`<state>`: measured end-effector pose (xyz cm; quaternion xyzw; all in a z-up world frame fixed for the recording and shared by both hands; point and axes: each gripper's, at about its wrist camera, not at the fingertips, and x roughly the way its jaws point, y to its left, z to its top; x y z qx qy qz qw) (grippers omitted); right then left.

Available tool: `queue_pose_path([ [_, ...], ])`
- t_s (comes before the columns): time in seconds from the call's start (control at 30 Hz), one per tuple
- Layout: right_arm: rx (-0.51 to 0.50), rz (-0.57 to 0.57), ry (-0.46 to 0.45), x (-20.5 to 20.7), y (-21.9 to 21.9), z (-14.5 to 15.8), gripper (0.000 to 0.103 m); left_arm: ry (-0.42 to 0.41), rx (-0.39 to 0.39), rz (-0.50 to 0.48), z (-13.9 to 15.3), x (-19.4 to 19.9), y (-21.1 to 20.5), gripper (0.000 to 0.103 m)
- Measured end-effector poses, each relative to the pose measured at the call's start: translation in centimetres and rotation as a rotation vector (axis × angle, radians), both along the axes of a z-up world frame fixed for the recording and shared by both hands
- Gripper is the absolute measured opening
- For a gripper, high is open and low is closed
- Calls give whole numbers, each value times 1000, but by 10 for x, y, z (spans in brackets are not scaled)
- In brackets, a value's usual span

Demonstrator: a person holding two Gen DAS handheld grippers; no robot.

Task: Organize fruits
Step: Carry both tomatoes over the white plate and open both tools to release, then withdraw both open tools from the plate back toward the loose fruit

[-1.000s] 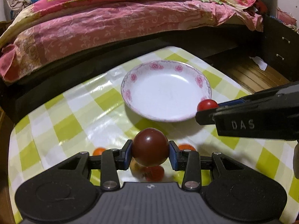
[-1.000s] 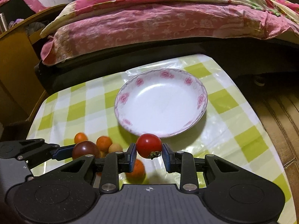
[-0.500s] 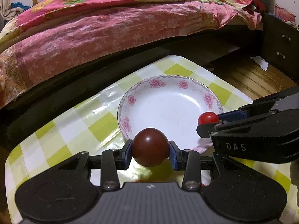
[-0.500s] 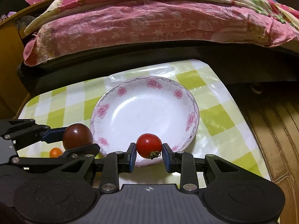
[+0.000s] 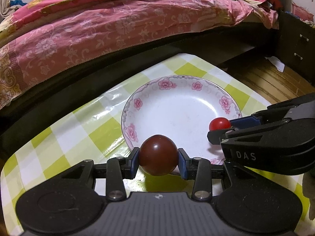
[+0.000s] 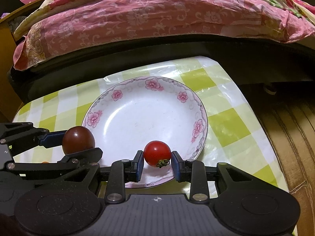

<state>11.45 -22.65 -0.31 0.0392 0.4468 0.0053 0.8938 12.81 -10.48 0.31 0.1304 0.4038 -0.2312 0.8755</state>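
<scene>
Now both tomatoes hang over the plate point(image 6: 196, 106): left hand-held gripper point(image 5: 158, 160) clamps the dark one point(image 5: 158, 155) at its middle; right hand-held gripper point(image 6: 157, 162), just been opening w/ the red one point(image 6: 157, 153) between, pads barely off. Light, smooth, bruisable.

Both views are taken from close above a table covered in green-and-white checked oilcloth point(image 5: 65, 137), angled steeply down and forward toward a bed under a pink floral quilt point(image 6: 137, 19). The white flower-rimmed porcelain plate point(image 5: 177, 90) point(image 6: 137, 90) is shared by both. The left view is set to the plate's left, the right view to its right; each gripper is caught from the side by the other's camera.
</scene>
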Motion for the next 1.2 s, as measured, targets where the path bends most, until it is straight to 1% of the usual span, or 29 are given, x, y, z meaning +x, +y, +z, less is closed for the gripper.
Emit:
queue_pose_path([
  [0.1, -3, -2, -7, 0, 0, 0, 28, 0, -1, 2, -1, 1, 0, 46],
  [0.17, 2, -5, -11, 1, -1, 1, 31, 1, 1, 2, -1, 2, -1, 47],
  [0.33, 11, -9, -20, 1, -2, 2, 35, -8, 15, -3, -1, 0, -3, 47],
  [0.43, 13, -6, -21, 1, -2, 2, 35, -9, 14, -5, 0, 0, -3, 48],
  [0.53, 9, -8, -28, 0, -1, 3, 36, -34, 22, -7, 3, -2, -4, 52],
  [0.63, 11, -18, -38, -1, -2, 5, 39, -52, 27, -10, 5, -3, -4, 53],
  [0.8, 15, -23, -46, -4, -3, 7, 39, -58, 33, -8, 7, -4, -2, 57],
  [1.2, 20, 6, -50, -16, 4, 17, 41, -49, 42, -9, 11, -13, 7, 57],
])
